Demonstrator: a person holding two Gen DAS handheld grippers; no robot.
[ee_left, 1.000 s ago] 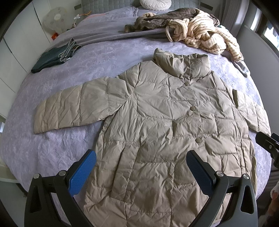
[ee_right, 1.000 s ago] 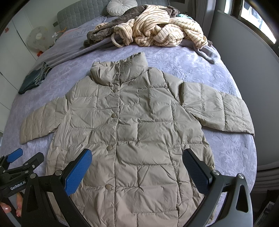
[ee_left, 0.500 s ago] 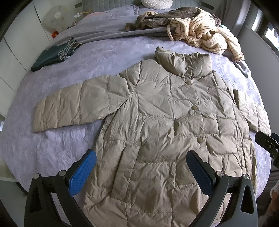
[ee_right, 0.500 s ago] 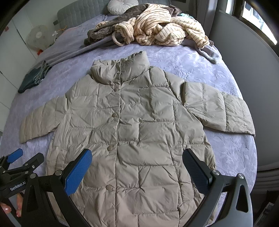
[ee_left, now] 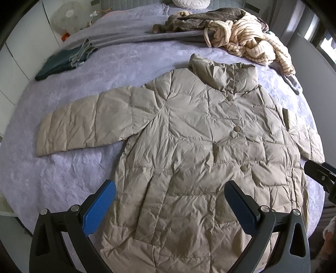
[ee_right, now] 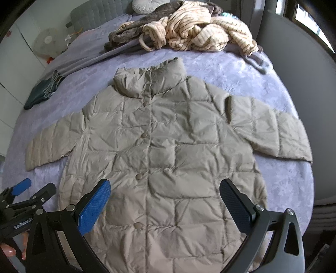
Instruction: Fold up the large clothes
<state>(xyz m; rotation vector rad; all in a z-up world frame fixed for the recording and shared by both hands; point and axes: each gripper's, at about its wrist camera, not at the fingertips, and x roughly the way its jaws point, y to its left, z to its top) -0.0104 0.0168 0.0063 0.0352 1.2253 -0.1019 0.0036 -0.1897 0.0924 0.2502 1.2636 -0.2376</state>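
Observation:
A beige quilted puffer coat (ee_left: 199, 147) lies flat, front up and buttoned, on a lilac bed; it also shows in the right wrist view (ee_right: 163, 147). Both sleeves are spread out to the sides. My left gripper (ee_left: 170, 206) is open and empty, hovering above the coat's lower left part. My right gripper (ee_right: 166, 206) is open and empty above the lower hem, right of the button line. The left gripper also shows at the left edge of the right wrist view (ee_right: 21, 195).
A pile of striped cream and brown clothes (ee_right: 189, 31) lies at the head of the bed (ee_left: 52, 178). A folded dark green garment (ee_left: 65, 63) sits at the far left. A white pillow (ee_left: 191, 3), a fan (ee_left: 67, 16) and a grey wall (ee_right: 310, 84) border the bed.
Both grippers have moved slightly forward over the coat and stayed open. The coat has not moved.

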